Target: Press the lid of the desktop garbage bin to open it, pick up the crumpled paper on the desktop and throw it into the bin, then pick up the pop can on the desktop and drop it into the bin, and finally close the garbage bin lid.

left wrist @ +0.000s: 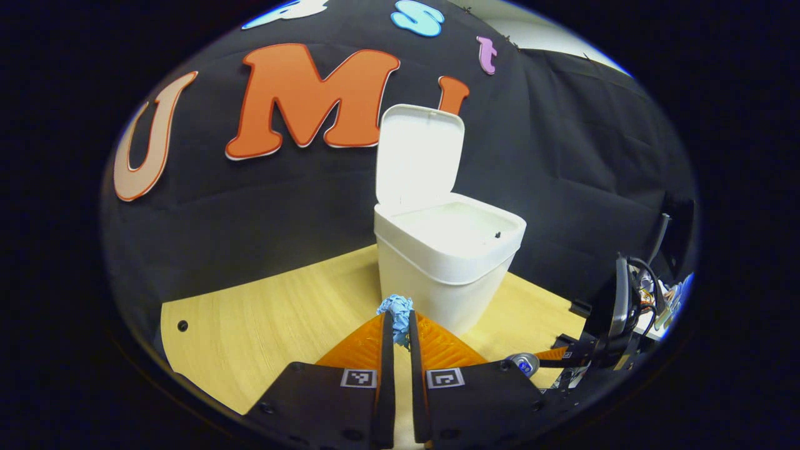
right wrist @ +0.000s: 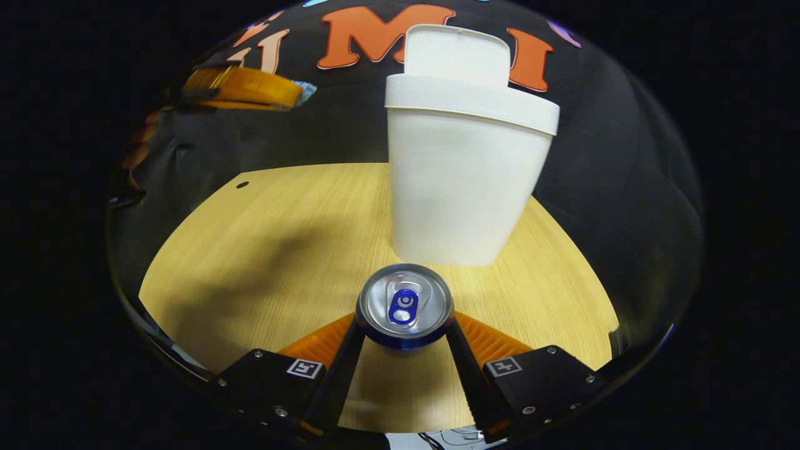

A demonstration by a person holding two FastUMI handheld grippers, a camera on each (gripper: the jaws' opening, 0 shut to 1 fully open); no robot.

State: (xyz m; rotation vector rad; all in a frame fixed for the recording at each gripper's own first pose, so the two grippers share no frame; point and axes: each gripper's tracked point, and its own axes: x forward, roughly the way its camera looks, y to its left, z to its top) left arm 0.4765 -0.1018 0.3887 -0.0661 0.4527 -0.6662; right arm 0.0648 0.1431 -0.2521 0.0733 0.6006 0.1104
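Note:
The white bin (left wrist: 447,250) stands on the wooden desktop with its lid (left wrist: 419,156) swung upright, and its mouth gapes. My left gripper (left wrist: 400,319) is shut on the blue crumpled paper (left wrist: 395,307), held above the desktop just short of the bin's front. In the right gripper view, my right gripper (right wrist: 405,325) has both fingers pressed on the sides of the blue pop can (right wrist: 405,304), upright in front of the bin (right wrist: 462,181). The left gripper (right wrist: 300,94) hangs high at the upper left there, with the paper (right wrist: 307,89) at its tip.
The wooden desktop (right wrist: 281,237) spreads left of the bin, with a small hole (right wrist: 242,184) near its far left edge. Black cloth walls close the back and sides. In the left gripper view the right gripper (left wrist: 562,356) and its cables sit at the lower right beside the can (left wrist: 524,364).

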